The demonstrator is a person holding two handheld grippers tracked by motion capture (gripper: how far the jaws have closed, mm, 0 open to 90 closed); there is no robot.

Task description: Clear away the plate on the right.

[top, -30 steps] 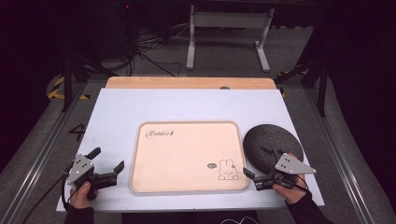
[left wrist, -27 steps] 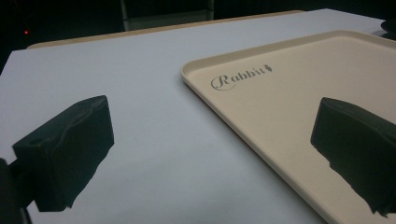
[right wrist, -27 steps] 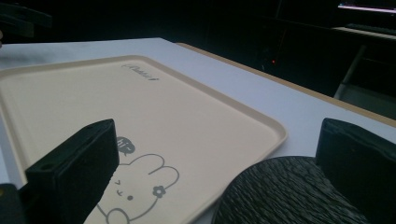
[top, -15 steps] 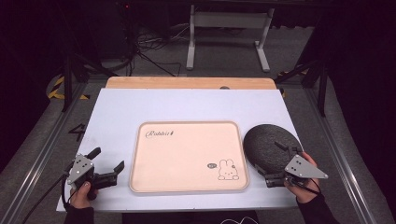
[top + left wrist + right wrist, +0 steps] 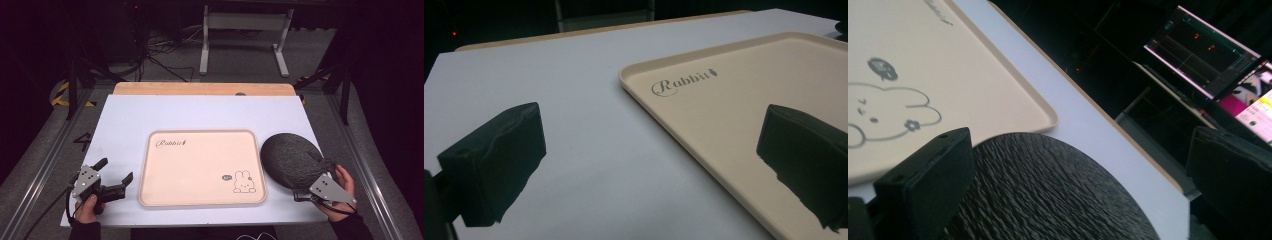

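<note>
A cream tray (image 5: 200,167) printed with "Rabbit" and a bunny lies at the middle of the white table (image 5: 200,112). A dark, textured round plate (image 5: 290,160) rests on the table just right of the tray. My right gripper (image 5: 313,176) is at the plate's near right rim, open, with one jaw on each side of the rim. In the right gripper view the plate (image 5: 1048,190) lies between the spread jaws of the gripper (image 5: 1083,135), beside the tray (image 5: 923,75). My left gripper (image 5: 116,170) stands open and empty left of the tray (image 5: 749,100), near the front edge.
A wooden strip (image 5: 200,88) borders the table's far edge. A metal stand (image 5: 245,35) and cables sit on the floor beyond. Lit monitors (image 5: 1213,55) stand off the table's right side. Metal rails (image 5: 45,165) run along both sides.
My right hand has shifted right and turned, bringing its jaws from the plate's near edge to its near right rim. The left gripper has stayed put.
</note>
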